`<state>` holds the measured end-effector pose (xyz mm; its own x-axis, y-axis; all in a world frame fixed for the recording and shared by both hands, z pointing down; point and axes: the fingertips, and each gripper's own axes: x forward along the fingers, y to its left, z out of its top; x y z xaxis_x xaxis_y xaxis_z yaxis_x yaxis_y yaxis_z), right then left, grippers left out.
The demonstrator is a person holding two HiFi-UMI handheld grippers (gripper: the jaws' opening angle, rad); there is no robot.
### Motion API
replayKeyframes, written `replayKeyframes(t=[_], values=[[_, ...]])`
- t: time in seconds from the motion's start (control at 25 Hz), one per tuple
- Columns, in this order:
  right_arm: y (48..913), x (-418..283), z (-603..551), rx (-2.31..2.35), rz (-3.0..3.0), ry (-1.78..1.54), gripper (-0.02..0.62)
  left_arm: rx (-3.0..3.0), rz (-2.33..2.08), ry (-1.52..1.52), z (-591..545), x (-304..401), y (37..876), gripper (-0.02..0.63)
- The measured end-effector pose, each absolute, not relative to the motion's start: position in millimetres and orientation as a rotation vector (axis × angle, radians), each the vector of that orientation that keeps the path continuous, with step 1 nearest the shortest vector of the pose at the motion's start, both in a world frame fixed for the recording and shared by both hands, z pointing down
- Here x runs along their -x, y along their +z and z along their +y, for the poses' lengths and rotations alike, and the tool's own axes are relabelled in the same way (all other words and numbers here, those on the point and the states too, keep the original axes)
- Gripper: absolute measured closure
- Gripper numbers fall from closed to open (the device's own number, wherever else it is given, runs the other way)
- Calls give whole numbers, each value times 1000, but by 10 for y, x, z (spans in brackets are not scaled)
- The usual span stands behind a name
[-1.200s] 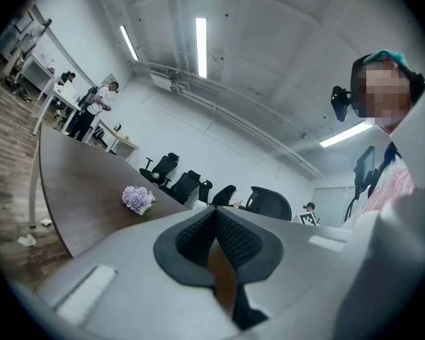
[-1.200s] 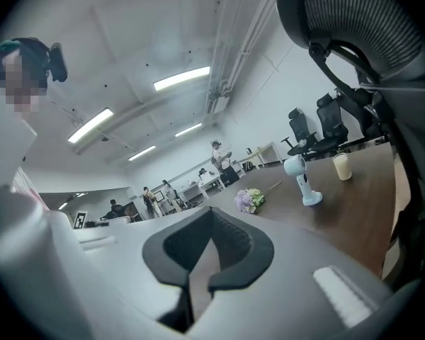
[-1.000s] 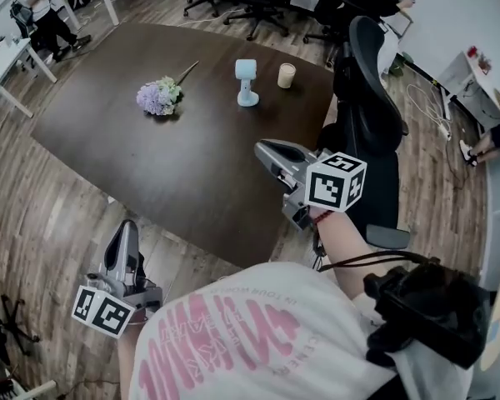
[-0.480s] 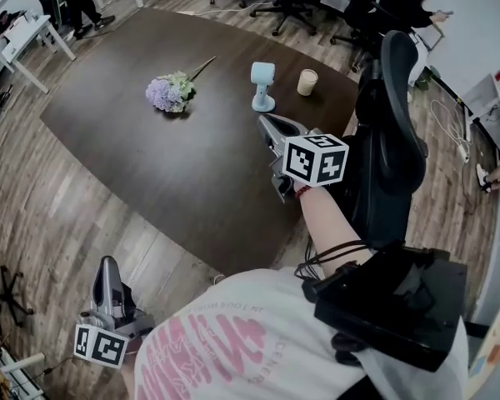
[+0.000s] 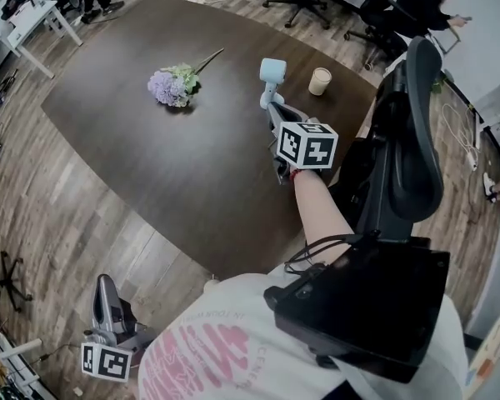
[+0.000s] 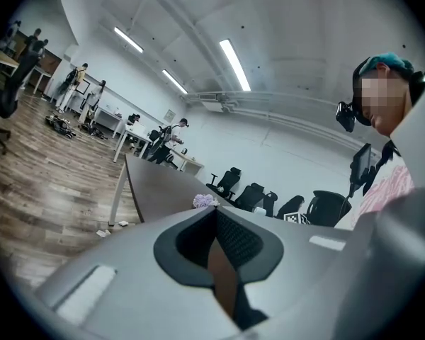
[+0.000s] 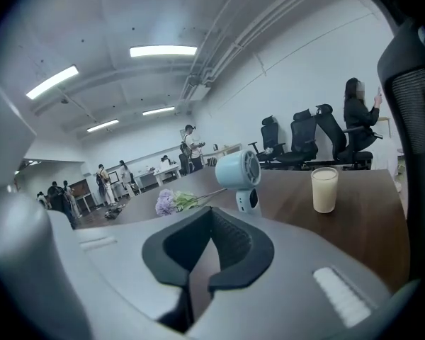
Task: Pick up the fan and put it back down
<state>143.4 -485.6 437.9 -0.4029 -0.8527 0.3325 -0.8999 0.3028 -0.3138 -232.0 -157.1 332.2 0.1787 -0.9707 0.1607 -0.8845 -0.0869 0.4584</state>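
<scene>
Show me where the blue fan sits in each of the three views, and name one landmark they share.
Head view: fan upper centre on the table, left of the cup.
Left gripper view: no fan can be made out.
Right gripper view: fan at centre, just above the jaws, left of the cup.
Shared landmark: purple flowers, in all three views.

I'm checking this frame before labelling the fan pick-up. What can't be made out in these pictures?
- Head view: the fan's base, hidden behind the right claw.
- Left gripper view: the fan cannot be picked out; the left claw's own body covers most of the table, and only the flowers peek over it.
- Right gripper view: whether the fan's blades spin, too small to tell; what fills the cup.
</scene>
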Motion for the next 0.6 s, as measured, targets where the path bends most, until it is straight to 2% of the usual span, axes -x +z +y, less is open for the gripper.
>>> replayKeyframes(t=[0.44,0.52,0.6], values=[[4740,-1612,-5320,-1688,-2401,679,584,-1952,-1745,-201,-1766,2143,3479,586],[4771,-1635,-5377,-1685,-2411,692,514,-1957,-1745,-184,-1807,2089,3485,586],[4796,-1650,-5411,-1681,-2415,695,483,-1957,-1748,-170,-1829,2047,3500,586]])
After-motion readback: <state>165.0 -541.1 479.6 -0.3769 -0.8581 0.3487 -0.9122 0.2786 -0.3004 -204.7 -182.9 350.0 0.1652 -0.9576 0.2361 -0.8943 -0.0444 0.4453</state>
